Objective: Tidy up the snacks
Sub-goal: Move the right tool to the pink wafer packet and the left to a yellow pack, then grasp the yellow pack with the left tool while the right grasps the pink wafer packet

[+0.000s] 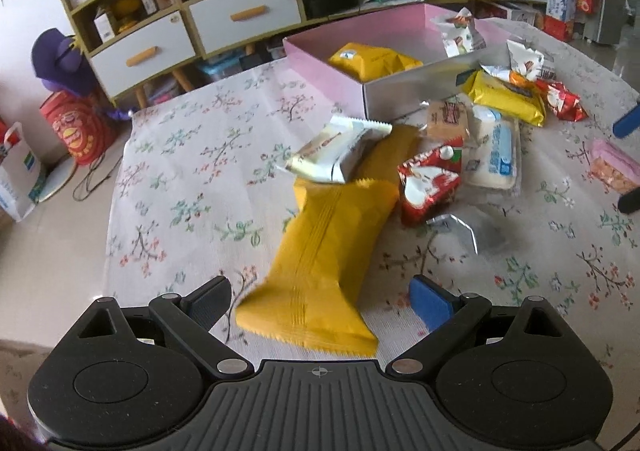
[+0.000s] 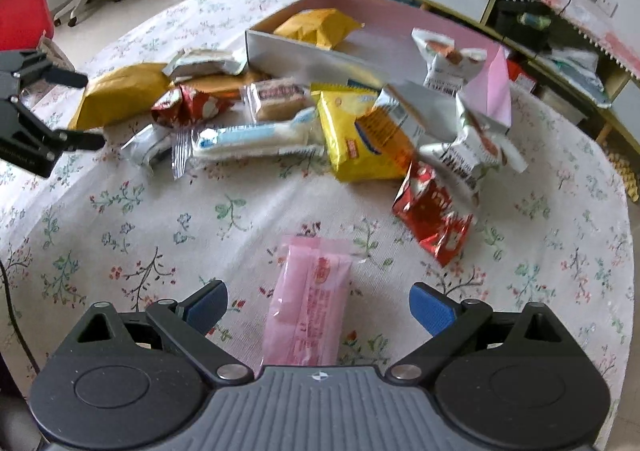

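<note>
My left gripper (image 1: 322,301) hovers low over floral tablecloth (image 1: 180,179), fingers spread wide, orange-yellow packet (image 1: 320,259) lying between them, untouched. I see snack pile (red, white, yellow wrappers) ahead, just beside pink box (image 1: 320,63) holding one yellow packet (image 1: 372,61). My right gripper (image 2: 320,307) likewise spread apart, pink wafer pack (image 2: 310,307) flat on cloth between fingers, not clamped.

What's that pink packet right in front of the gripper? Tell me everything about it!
The pink packet is a long, soft-looking plastic wrapper with red print and a clear crimped end. It lies flat on the flowered tablecloth, apart from the other snacks, pointing away from the camera. It sits between the open fingers of the right gripper, which do not touch it.
</note>
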